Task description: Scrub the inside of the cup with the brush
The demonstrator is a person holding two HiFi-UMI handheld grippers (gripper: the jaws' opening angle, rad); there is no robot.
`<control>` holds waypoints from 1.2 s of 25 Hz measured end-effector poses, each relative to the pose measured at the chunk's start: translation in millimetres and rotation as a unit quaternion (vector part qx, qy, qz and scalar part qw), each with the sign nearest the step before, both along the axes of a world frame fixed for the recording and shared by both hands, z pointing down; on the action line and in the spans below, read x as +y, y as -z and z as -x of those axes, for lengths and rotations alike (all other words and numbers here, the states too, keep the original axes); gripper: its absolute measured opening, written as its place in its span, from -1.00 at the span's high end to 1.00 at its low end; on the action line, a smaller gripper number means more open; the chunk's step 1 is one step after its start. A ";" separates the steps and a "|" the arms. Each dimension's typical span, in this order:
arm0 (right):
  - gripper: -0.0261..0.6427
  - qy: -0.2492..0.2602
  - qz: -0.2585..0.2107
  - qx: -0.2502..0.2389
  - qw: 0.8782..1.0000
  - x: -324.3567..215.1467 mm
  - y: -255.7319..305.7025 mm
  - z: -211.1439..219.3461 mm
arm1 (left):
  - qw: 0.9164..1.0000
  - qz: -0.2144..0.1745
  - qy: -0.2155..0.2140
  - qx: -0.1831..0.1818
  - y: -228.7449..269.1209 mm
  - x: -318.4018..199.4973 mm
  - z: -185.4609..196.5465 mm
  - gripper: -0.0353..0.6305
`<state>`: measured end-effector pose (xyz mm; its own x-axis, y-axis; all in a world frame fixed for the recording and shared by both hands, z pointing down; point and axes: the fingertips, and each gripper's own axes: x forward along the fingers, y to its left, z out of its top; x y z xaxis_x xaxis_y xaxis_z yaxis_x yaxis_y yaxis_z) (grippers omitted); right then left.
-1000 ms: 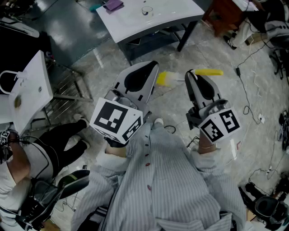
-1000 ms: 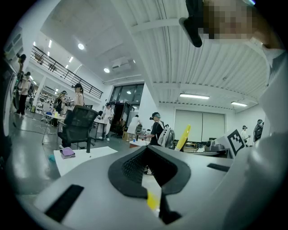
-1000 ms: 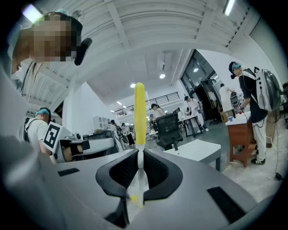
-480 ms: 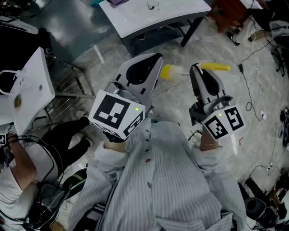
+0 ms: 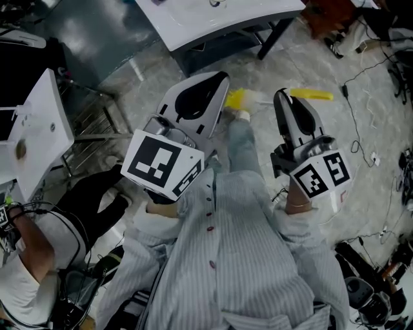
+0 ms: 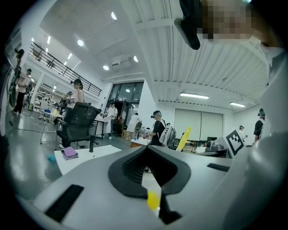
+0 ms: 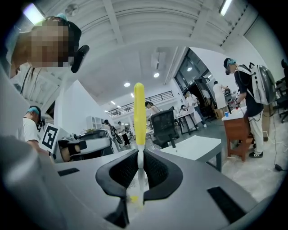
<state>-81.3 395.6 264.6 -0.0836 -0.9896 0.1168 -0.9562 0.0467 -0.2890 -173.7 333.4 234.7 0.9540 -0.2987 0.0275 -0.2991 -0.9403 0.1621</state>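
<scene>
My right gripper is shut on the white shaft of the brush, held crosswise. In the right gripper view its yellow handle stands up out of the jaws. In the head view the yellow bristle head lies beside the tip of my left gripper. The left gripper is shut, and I see nothing gripped in it. The left gripper view shows the handle off to the right. A small clear cup stands on the white table, cut by the top edge. Both grippers are held at chest height, well short of it.
A second white table stands at the left, with a seated person below it. Cables trail over the floor at the right. A purple cloth, a black office chair and several standing people lie ahead.
The white table and cup have slid toward the top edge of the head view. A striped-trousered leg has stepped forward between the grippers. Both grippers kept their grip and spacing.
</scene>
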 end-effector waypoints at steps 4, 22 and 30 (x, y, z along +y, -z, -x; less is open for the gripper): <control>0.75 0.007 -0.001 -0.006 1.000 -19.4 -6.7 -14.8 | 1.000 -0.009 0.006 0.003 -0.7 -18.1 -16.0 0.87; 0.76 0.090 -0.010 -0.012 0.996 -163.2 7.6 -171.4 | 0.997 -0.029 0.067 -0.001 16.8 -147.0 -181.0 0.87; 0.75 0.132 -0.016 -0.006 0.991 -206.5 14.7 -205.1 | 0.992 -0.025 0.120 -0.002 16.0 -187.8 -203.8 0.87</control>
<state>123.8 189.1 250.0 -0.3416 -0.9362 0.0822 -0.9058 0.3047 -0.2945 30.1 145.6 218.7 0.8549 -0.5187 0.0109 -0.5164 -0.8486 0.1145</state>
